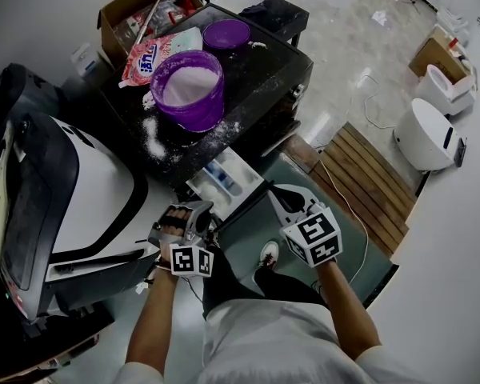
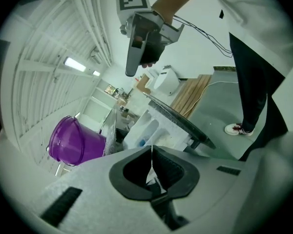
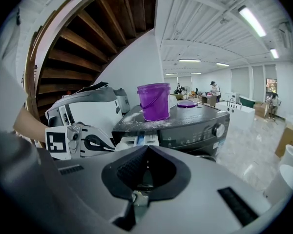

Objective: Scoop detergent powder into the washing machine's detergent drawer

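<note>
A purple bucket (image 1: 189, 89) (image 2: 75, 141) (image 3: 155, 101) of white detergent powder stands on the black washing machine (image 1: 256, 78) (image 3: 185, 126). White powder is spilled around the bucket. Below the machine's top edge, the white detergent drawer (image 1: 222, 179) (image 2: 149, 130) (image 3: 136, 140) is pulled out. My left gripper (image 1: 198, 213) (image 2: 151, 152) (image 3: 83, 143) hovers just in front of the drawer, with its jaws shut and nothing between them. My right gripper (image 1: 277, 195) (image 2: 131, 72) (image 3: 146, 162) hangs to the drawer's right, also shut and empty. I see no scoop in either gripper.
A purple lid (image 1: 226, 33) (image 3: 187, 104) and a detergent bag (image 1: 156, 53) lie behind the bucket, near a cardboard box (image 1: 124, 18). A white and black machine (image 1: 72, 190) stands at the left. A wooden pallet (image 1: 368, 182) and white appliances (image 1: 424, 134) are at the right.
</note>
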